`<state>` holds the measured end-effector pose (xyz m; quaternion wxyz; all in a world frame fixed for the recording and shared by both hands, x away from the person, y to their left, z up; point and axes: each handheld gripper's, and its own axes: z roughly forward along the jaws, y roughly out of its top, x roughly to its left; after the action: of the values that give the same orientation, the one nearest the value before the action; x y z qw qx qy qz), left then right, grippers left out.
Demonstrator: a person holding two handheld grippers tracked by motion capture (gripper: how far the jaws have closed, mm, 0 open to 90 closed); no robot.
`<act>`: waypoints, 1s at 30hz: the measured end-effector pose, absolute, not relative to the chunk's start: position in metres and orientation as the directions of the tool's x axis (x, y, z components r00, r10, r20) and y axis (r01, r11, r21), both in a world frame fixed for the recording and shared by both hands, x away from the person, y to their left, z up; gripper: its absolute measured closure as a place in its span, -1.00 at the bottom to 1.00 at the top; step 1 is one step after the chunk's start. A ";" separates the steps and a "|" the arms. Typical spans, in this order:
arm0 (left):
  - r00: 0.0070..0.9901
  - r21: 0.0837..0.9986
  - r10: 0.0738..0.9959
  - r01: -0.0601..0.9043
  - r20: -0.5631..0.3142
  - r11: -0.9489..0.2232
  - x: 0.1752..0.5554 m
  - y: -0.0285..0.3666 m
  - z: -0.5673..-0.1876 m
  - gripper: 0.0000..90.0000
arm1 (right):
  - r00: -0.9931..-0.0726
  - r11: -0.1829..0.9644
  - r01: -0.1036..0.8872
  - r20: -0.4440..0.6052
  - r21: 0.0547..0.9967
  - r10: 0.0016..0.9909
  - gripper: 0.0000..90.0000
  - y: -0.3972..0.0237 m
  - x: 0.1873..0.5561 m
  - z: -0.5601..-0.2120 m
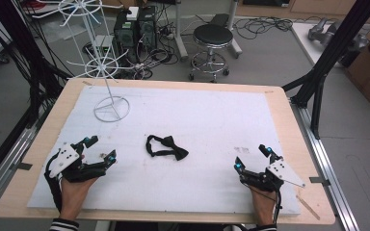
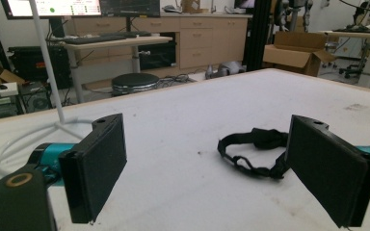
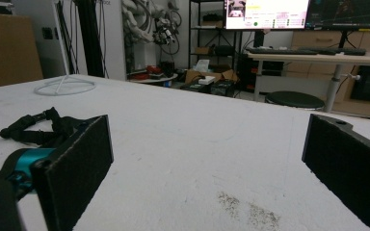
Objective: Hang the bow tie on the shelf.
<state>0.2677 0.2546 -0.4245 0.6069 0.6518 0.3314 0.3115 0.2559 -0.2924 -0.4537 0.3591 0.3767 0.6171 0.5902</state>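
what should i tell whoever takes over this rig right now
Left gripper: open, holding nothing, at the near left of the white mat.
Right gripper: open, holding nothing, at the near right.
The black bow tie lies flat mid-mat between the two grippers, apart from both, strap looped on its left.
The white wire rack stands at the far left of the mat with nothing hanging on it.
Done: nothing visible yet.
Left: probably pick up the bow tie; it may be meant for the rack.

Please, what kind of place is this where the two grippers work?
Probably a robotics lab or workshop: computer towers and loose cables on the floor behind the table, monitors on a desk, and cardboard boxes.
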 end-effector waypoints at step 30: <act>0.807 0.925 0.590 0.195 0.037 -0.325 0.322 0.144 -0.372 -0.67 | -0.462 0.032 0.026 -0.017 0.999 0.887 -0.94 -0.291 0.254 -0.454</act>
<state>0.3224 0.1441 -0.3719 0.5253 0.7921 0.2478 0.1879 0.2540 -0.2914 -0.4540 0.3649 0.3688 0.6188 0.5898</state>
